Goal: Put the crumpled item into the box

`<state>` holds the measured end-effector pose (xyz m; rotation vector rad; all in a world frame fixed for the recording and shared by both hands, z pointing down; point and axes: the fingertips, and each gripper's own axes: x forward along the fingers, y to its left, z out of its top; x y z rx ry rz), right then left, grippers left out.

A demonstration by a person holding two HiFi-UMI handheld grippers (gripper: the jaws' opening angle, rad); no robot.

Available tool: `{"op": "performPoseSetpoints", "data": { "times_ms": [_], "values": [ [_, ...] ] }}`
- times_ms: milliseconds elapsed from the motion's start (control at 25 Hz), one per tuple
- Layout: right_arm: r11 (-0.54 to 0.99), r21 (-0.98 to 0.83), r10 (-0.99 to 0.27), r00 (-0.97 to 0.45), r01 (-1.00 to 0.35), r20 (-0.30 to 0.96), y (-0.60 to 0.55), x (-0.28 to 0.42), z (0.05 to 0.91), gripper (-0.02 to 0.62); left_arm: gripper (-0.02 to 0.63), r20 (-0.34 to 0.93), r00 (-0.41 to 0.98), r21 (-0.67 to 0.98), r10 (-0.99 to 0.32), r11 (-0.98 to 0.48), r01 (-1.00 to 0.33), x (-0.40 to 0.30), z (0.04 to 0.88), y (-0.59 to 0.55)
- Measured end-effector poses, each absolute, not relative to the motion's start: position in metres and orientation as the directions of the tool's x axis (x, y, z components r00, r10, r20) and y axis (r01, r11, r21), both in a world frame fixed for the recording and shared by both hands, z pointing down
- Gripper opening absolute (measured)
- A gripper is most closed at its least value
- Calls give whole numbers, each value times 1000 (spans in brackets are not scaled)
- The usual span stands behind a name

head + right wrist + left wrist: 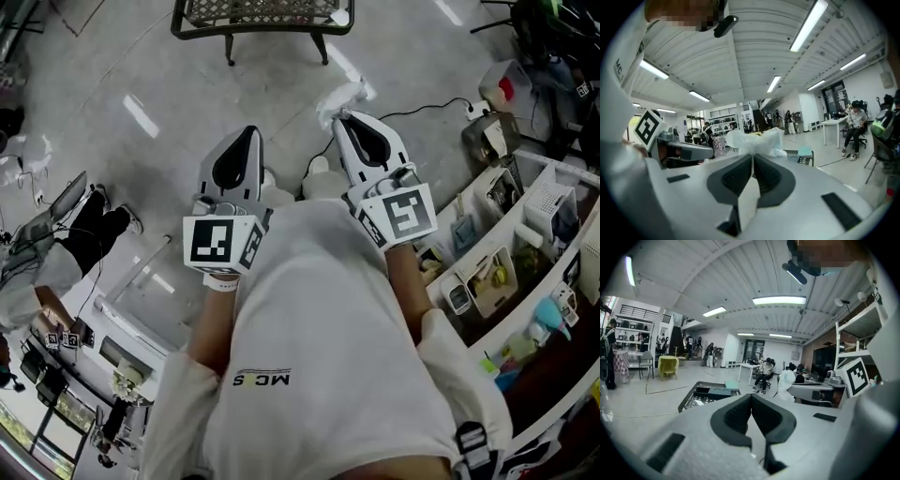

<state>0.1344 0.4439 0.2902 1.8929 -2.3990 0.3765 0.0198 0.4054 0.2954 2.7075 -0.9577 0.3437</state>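
Note:
I hold both grippers up in front of my chest, jaws pointing away over the floor. My right gripper point(339, 118) point(753, 155) is shut on the crumpled white item point(342, 96) point(755, 139), a bunched thin sheet that sticks out past the jaw tips. My left gripper point(251, 132) point(751, 397) is shut with nothing between its jaws. Ahead on the floor stands a dark mesh-topped frame on legs point(262, 17) point(708, 394); I cannot tell whether it is the box.
White shelving point(511, 248) crowded with small items runs along the right. A black cable point(427, 107) lies on the pale floor. A seated person point(52, 262) is at the left, and others sit at desks point(764, 375) far off.

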Motion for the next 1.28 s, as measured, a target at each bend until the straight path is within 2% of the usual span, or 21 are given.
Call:
{"op": "performPoseSetpoints", "data": {
  "times_ms": [440, 680, 920, 1280],
  "values": [
    [185, -134, -957, -209, -974, 199, 455, 175, 300, 29, 25, 284, 737, 114, -613, -742, -661, 40, 289, 407],
    [172, -181, -955, -209, -968, 211, 429, 188, 309, 31, 25, 288, 717, 128, -634, -717, -685, 44, 295, 379],
    [192, -170, -943, -230, -966, 241, 347, 186, 318, 31, 25, 267, 718, 158, -643, -705, -691, 46, 299, 294],
    [202, -126, -922, -232, -971, 310, 163, 165, 308, 31, 25, 254, 739, 215, -624, -709, -672, 28, 293, 105]
  ]
}}
